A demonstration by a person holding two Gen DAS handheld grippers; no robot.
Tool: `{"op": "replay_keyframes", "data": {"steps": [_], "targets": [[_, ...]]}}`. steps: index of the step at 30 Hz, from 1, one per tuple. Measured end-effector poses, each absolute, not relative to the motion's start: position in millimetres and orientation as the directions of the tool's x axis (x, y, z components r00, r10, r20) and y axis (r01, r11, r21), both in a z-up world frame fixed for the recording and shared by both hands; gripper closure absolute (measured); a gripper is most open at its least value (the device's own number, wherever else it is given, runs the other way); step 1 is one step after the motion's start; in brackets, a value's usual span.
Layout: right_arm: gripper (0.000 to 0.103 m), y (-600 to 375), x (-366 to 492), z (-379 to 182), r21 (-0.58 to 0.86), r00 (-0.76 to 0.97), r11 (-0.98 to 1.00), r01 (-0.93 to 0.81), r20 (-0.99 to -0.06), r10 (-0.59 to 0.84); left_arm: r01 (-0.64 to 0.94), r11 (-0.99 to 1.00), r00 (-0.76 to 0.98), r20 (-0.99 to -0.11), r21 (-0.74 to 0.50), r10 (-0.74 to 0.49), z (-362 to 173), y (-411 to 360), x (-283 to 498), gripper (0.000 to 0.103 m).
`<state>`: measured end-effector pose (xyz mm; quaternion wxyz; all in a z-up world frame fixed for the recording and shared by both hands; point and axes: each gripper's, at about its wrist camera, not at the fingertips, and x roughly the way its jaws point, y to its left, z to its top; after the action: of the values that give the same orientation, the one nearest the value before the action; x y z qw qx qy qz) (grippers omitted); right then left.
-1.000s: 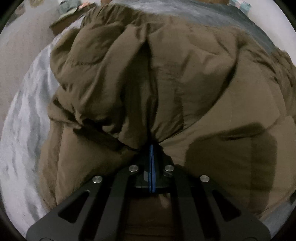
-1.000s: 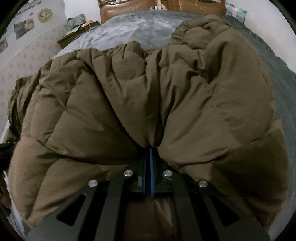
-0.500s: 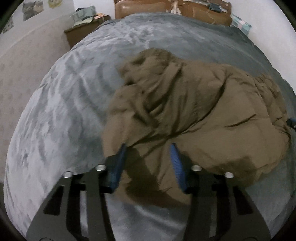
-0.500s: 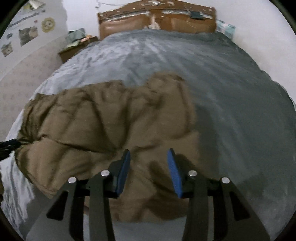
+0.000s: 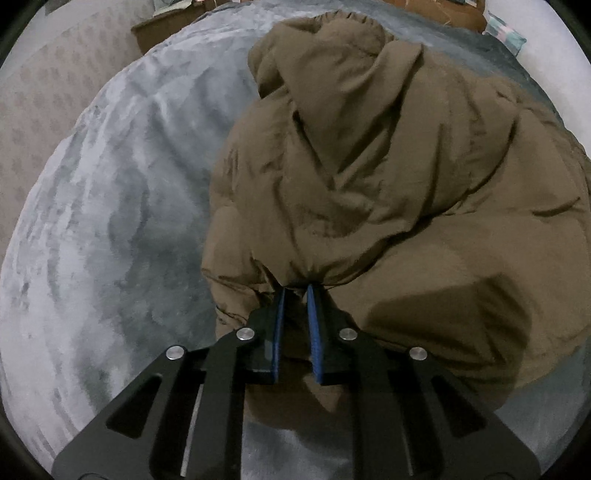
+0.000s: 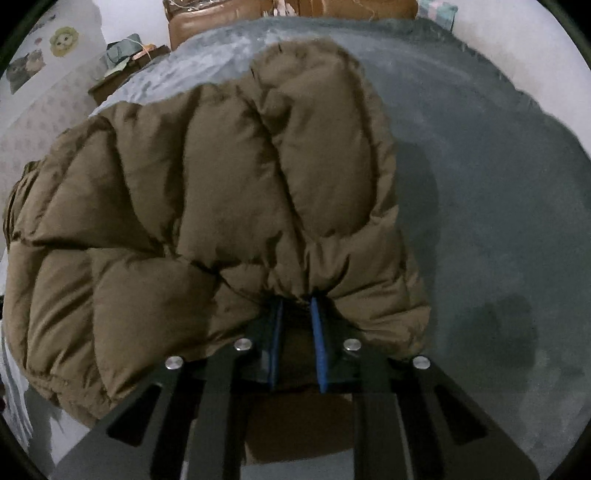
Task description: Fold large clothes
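Note:
A large brown puffer jacket (image 5: 388, 192) lies bunched on a grey bed blanket (image 5: 110, 221). My left gripper (image 5: 295, 291) is shut on a gathered fold at the jacket's near left edge, its blue pads pinching the fabric. In the right wrist view the same jacket (image 6: 207, 206) fills the left and middle, and my right gripper (image 6: 295, 301) is shut on a fold at its near right edge. The fingertips of both grippers are buried in the fabric.
The grey blanket (image 6: 498, 206) spreads bare to the right of the jacket. A wooden headboard (image 6: 229, 14) stands at the far end. A nightstand with clutter (image 6: 122, 62) is at the far left beside the patterned wall.
Half a second ago both grippers were open above the jacket lying flat. Now both have closed on folds at its near edge and the jacket is bunched up close to the cameras.

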<state>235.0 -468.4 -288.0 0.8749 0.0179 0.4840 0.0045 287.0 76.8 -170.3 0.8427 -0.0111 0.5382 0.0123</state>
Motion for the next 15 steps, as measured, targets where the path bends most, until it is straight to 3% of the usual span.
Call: {"op": "replay_keyframes", "data": {"steps": [4, 12, 15], "targets": [[0.088, -459, 239, -299, -0.024, 0.531, 1.000, -0.014, -0.848, -0.013, -0.009, 0.999, 0.426, -0.904, 0.033, 0.034, -174, 70, 291, 0.093], [0.087, -459, 236, -280, -0.006, 0.538, 1.000, -0.013, -0.843, 0.002, -0.029, 0.999, 0.443, -0.896, 0.026, 0.036, -163, 70, 285, 0.092], [0.085, -470, 223, -257, 0.051, 0.578, 0.999, -0.013, -0.814, 0.049, -0.014, 0.999, 0.461, -0.886, 0.036, 0.039, -148, 78, 263, 0.073]]}}
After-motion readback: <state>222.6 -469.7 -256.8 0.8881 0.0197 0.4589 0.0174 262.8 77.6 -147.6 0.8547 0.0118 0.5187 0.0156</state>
